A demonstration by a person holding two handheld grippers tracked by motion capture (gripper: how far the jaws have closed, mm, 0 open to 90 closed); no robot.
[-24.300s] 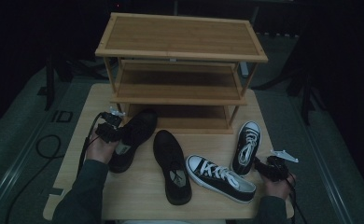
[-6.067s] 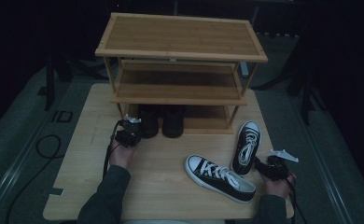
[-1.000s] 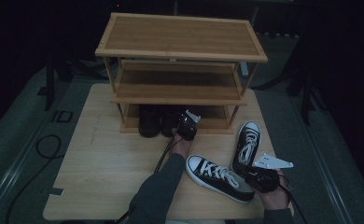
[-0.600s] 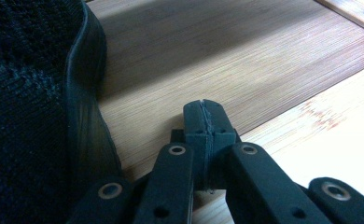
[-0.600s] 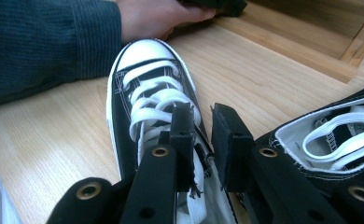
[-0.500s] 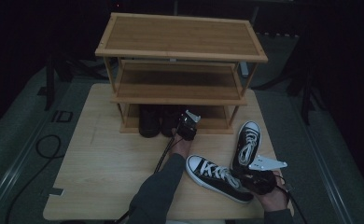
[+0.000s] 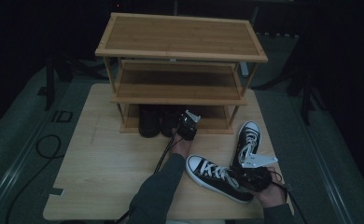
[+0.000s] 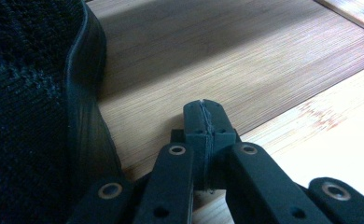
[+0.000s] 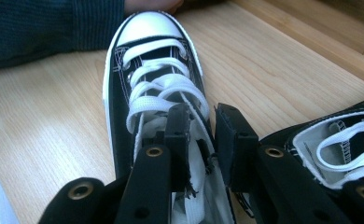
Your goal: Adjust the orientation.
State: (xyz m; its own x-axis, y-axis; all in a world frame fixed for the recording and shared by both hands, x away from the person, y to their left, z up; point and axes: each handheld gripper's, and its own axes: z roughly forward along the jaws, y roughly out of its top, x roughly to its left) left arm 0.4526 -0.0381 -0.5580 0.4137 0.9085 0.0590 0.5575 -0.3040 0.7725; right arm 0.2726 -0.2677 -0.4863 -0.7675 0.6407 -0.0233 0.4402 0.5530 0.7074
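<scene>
- A three-tier bamboo shoe rack (image 7: 180, 51) is seen at the far middle of the pale wooden surface (image 7: 101, 172) in the high view.
- Two dark shoes (image 7: 150, 122) are stood side by side on the bottom shelf (image 8: 245, 60) of the rack, towards its left half.
- The left gripper (image 7: 187, 126) is held at the front edge of that bottom shelf, just right of the dark shoes, with the person's dark sleeve (image 7: 157, 191) stretched towards it across the surface.
- In the left gripper view its jaws are seen pressed flat together with nothing between them; the ribbed black sole of a dark shoe (image 8: 84, 116) lies just beside them on the left.
- A black-and-white high-top sneaker (image 7: 217, 177) is laid on the surface at the near right, its white toe cap pointed towards the left arm.
- The right gripper (image 7: 255, 175) is held over the heel end of this sneaker.
- In the right gripper view its jaws have just been opening and stand partly apart over the sneaker's collar, with the tongue and white laces (image 9: 161, 93) between them; a firm grip cannot be made out.
- A second matching sneaker (image 7: 248, 142) is placed just beyond, at the right, its toe pointed towards the rack, nearly touching the first at the heel.
</scene>
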